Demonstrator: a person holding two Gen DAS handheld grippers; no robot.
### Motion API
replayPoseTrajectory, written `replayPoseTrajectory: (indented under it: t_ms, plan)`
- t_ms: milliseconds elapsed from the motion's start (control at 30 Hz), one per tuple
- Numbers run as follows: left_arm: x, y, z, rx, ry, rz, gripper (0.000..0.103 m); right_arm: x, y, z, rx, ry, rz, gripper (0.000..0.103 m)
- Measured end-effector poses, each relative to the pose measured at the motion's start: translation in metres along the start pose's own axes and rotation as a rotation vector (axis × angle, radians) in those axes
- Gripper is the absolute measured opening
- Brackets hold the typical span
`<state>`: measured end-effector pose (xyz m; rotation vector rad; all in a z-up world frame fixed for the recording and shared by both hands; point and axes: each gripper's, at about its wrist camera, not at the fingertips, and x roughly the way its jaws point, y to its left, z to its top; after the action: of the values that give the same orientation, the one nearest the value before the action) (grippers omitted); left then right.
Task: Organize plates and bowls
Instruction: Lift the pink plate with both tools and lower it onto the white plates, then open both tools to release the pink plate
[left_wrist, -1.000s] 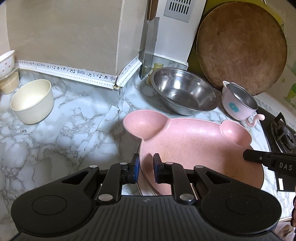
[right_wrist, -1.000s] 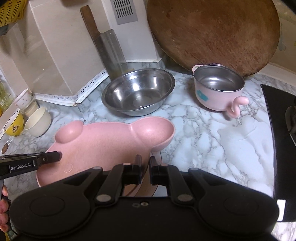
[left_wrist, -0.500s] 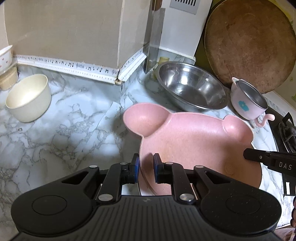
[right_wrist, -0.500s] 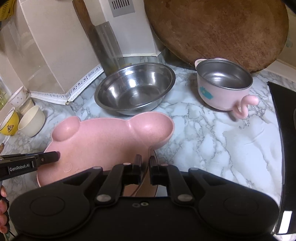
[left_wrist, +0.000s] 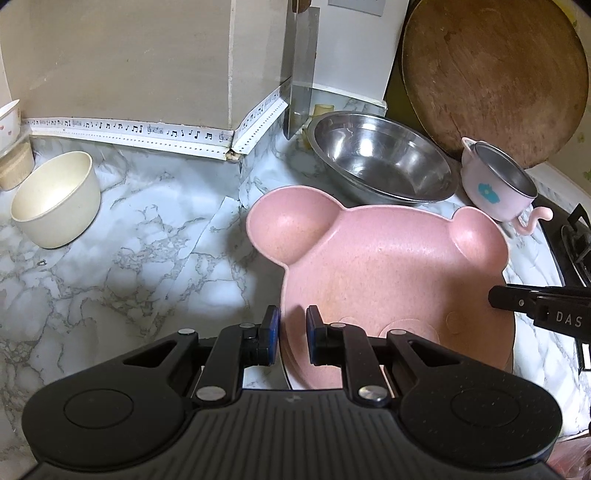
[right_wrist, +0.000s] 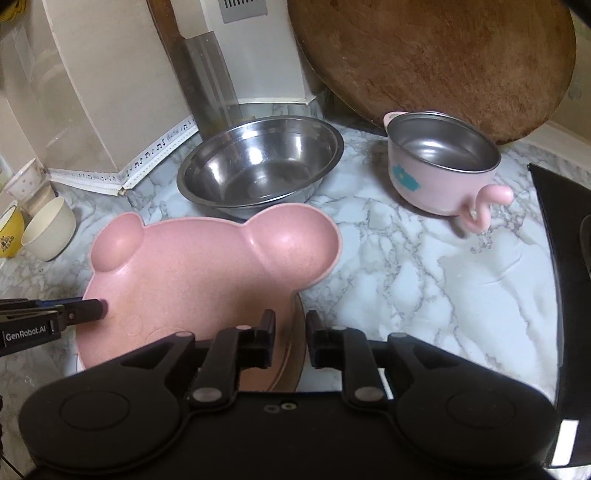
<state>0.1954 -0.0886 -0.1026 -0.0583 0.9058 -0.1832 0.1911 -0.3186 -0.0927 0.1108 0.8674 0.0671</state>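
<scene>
A matte, speckled pink bear-shaped plate (left_wrist: 388, 266) with two rounded ear wells is hanging just over the marbled surface (left_wrist: 129, 251), near a shiny steel bowl (left_wrist: 380, 158). The left tongs (left_wrist: 291, 326) and right tongs (right_wrist: 290, 332) are each clamping its rim. Its near edge is hiding behind the tongs' bodies.

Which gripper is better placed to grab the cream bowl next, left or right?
Left, probably. The cream bowl sits on the left gripper's side; the right gripper would cross the pink bear plate.
</scene>
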Motion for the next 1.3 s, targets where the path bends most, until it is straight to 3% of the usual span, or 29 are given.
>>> replayPoseTrajectory:
  t_ms: [267, 567, 633, 700, 767, 900, 1000, 1200, 1300]
  plan:
    - [-0.012, 0.002, -0.003, 0.016, -0.024, -0.01, 0.015, -0.013, 0.006, -0.002, -0.034, -0.008, 0.0, 0.024]
    - [-0.038, -0.006, -0.005, 0.062, -0.082, -0.035, 0.016, -0.035, 0.027, -0.003, -0.112, -0.044, 0.022, 0.037]
    - [-0.043, -0.008, -0.005, 0.077, -0.101, -0.032, 0.024, -0.04, 0.033, -0.003, -0.127, -0.053, 0.033, 0.043]
    - [-0.048, -0.008, -0.006, 0.078, -0.116, -0.026, 0.047, -0.046, 0.038, -0.002, -0.14, -0.065, 0.04, 0.05]
    - [-0.054, -0.008, -0.005, 0.074, -0.141, -0.024, 0.056, -0.052, 0.044, 0.0, -0.152, -0.08, 0.049, 0.057]
    - [-0.066, -0.01, -0.002, 0.087, -0.179, -0.032, 0.057, -0.063, 0.054, 0.005, -0.173, -0.11, 0.055, 0.07]
    - [-0.077, -0.01, -0.001, 0.081, -0.214, -0.04, 0.069, -0.07, 0.061, 0.008, -0.191, -0.131, 0.057, 0.081]
    - [-0.092, -0.009, 0.003, 0.076, -0.259, -0.06, 0.074, -0.085, 0.072, 0.013, -0.203, -0.176, 0.029, 0.103]
    - [-0.095, -0.009, 0.005, 0.076, -0.278, -0.051, 0.078, -0.092, 0.075, 0.014, -0.214, -0.2, 0.014, 0.103]
